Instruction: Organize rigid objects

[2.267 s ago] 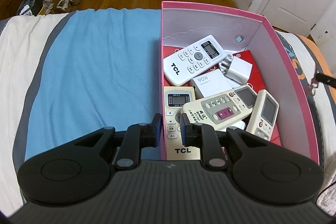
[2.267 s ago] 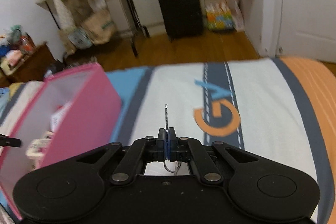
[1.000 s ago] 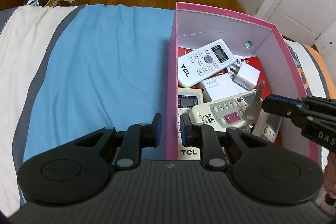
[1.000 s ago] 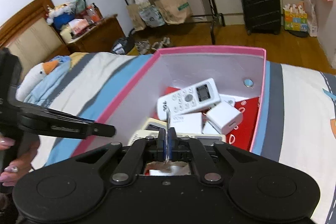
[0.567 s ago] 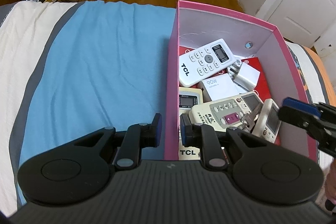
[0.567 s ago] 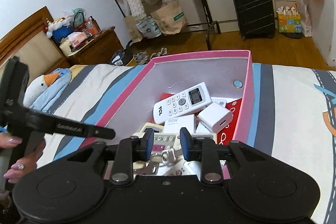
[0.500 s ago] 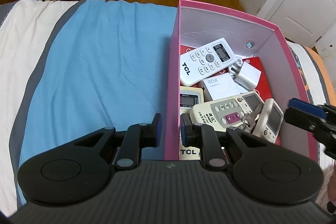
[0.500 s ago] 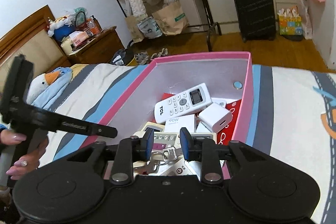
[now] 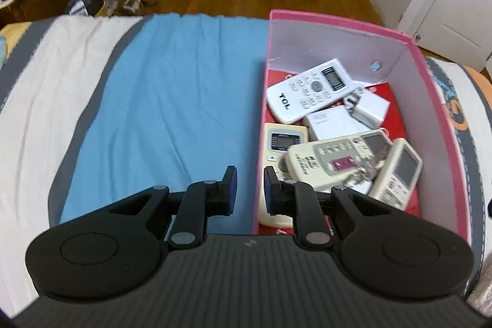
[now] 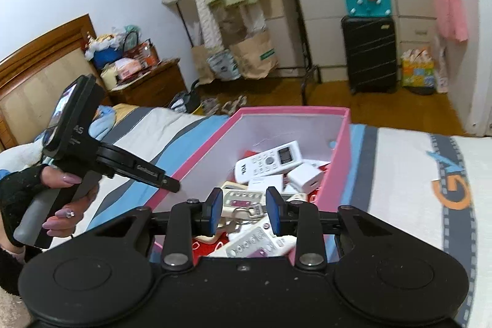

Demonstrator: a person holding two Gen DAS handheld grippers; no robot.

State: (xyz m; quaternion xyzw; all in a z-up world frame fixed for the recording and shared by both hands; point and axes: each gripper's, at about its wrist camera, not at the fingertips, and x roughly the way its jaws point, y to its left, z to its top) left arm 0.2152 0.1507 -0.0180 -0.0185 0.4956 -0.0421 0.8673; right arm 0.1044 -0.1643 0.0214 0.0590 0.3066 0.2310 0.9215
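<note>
Right gripper (image 10: 244, 212) spread wide and empty above the pink box (image 9: 446, 125), presumably to clear the key bunch (image 9: 364, 171) lying on the remotes (image 9: 335, 157). Left gripper (image 9: 248, 189) parted, astride the box's near wall, likely for steadying

Both grippers matte black plastic, blue-padded fingers (image 9: 230, 189), silver pivot screws; left hand (image 10: 61, 205) in black knit sleeve, glossy pink nails, grey handle

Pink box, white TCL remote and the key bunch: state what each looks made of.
Pink open-topped box: probably cardboard, with thin flat walls, matte pale lining.
White TCL remote control: moulded plastic, smooth, with rubbery-looking grey buttons.
Silvery key bunch: metal, judging by its bright glint, though blurred.
</note>
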